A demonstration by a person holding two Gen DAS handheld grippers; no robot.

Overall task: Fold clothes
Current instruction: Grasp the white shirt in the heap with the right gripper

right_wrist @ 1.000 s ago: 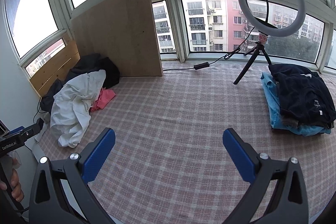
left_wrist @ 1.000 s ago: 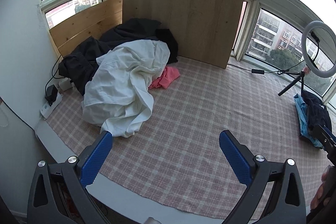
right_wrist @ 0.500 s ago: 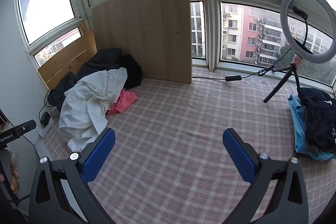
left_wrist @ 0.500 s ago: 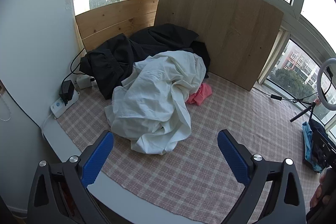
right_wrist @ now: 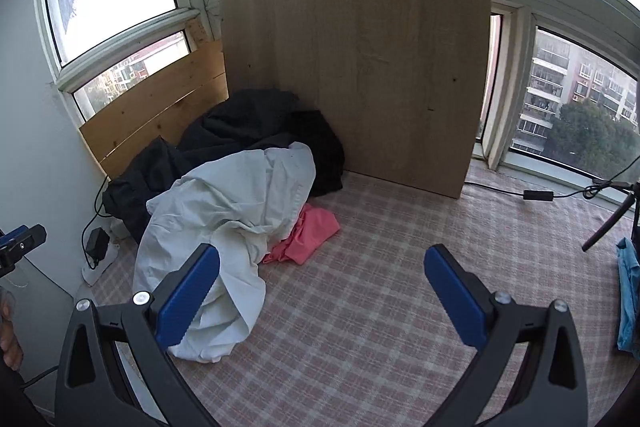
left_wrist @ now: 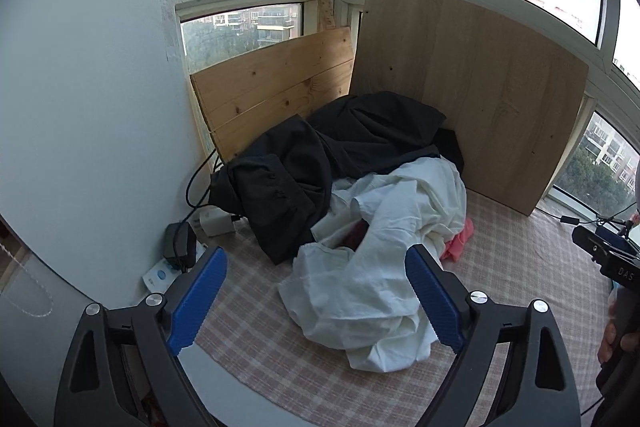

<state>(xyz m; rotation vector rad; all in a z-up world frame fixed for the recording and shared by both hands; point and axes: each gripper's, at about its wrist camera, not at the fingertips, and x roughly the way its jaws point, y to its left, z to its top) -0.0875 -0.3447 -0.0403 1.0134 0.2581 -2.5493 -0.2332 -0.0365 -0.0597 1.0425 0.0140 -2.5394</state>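
Against the wooden boards in the corner, a crumpled white garment lay heaped on the checked cloth, partly over black clothing and a pink item. Both the left gripper and the right gripper hovered above with jaws spread wide, holding nothing.

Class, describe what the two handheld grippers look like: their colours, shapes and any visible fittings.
Both the left gripper and right gripper have black, angular plastic arms with triangular cut-outs and silver screws. Each carries two blue ribbed fingers. The right gripper's black body, seen from the left camera, bears pale lettering.
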